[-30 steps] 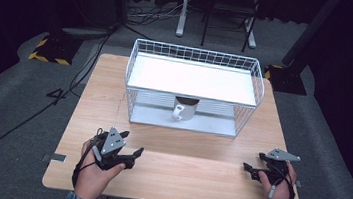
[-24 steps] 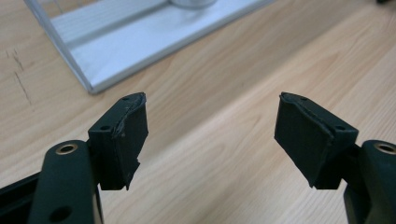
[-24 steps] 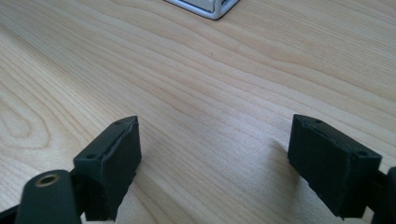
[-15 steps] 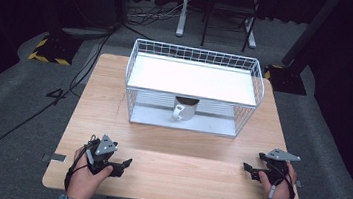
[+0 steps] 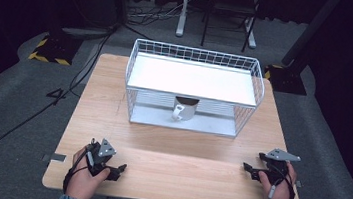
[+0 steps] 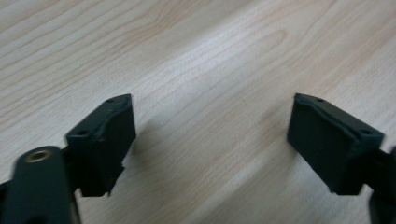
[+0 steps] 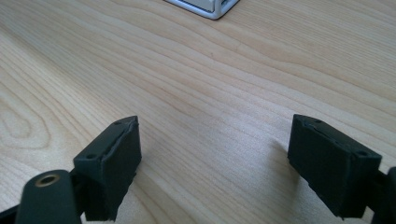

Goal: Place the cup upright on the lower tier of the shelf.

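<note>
A white wire rack [image 5: 196, 52] stands at the back middle of the wooden table [image 5: 184, 148]. Under its white upper shelf [image 5: 194, 79], a grey mug [image 5: 184, 109] with a white handle sits on the lower tray. My left gripper [image 5: 117, 171] rests low at the front left, held in a hand, jaws pointing right. In the left gripper view it [image 6: 210, 140] is open over bare wood. My right gripper [image 5: 250, 170] is at the front right, jaws pointing left. In the right gripper view it [image 7: 212, 158] is open with nothing between the jaws.
A corner of the rack's base [image 7: 205, 7] shows at the top of the right gripper view. Bare wood lies between the rack and the table's front edge. Grey carpet, cables and a chair base surround the table.
My left gripper has moved down and back toward the table's front left edge and now lies lower on the wood. The right gripper has stayed put.
</note>
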